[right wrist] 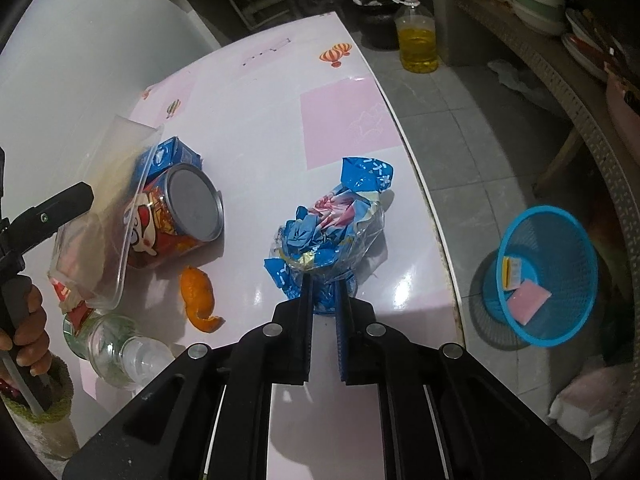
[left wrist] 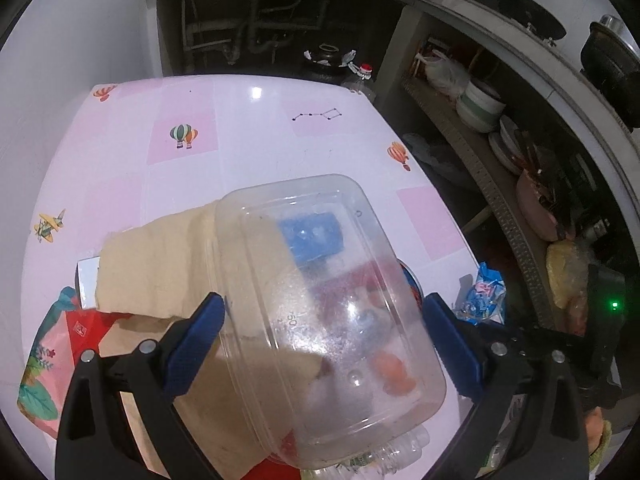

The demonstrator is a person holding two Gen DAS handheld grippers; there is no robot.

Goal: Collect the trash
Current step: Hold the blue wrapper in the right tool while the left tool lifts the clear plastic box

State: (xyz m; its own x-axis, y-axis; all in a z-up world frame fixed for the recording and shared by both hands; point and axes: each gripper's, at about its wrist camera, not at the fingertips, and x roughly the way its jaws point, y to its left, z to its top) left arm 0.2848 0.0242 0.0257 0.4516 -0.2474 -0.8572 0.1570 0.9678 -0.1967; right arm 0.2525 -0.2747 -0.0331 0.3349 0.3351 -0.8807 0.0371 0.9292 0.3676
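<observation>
Your left gripper (left wrist: 322, 320) clamps the clear plastic container (left wrist: 324, 316); your right gripper (right wrist: 323, 300) pinches the blue snack wrapper (right wrist: 332, 228) near the table's (right wrist: 260, 120) right edge.

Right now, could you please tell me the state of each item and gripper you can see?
Left gripper: shut on the clear plastic box, lifted and tilted.
Right gripper: shut on the blue wrapper, crumpled.
Snack can: lying on its side.
Orange peel: lying loose on the table.
Plastic bottle: lying down.
Blue basket: tipped toward the camera, holding a few scraps.
Oil bottle: upright, capped.
</observation>
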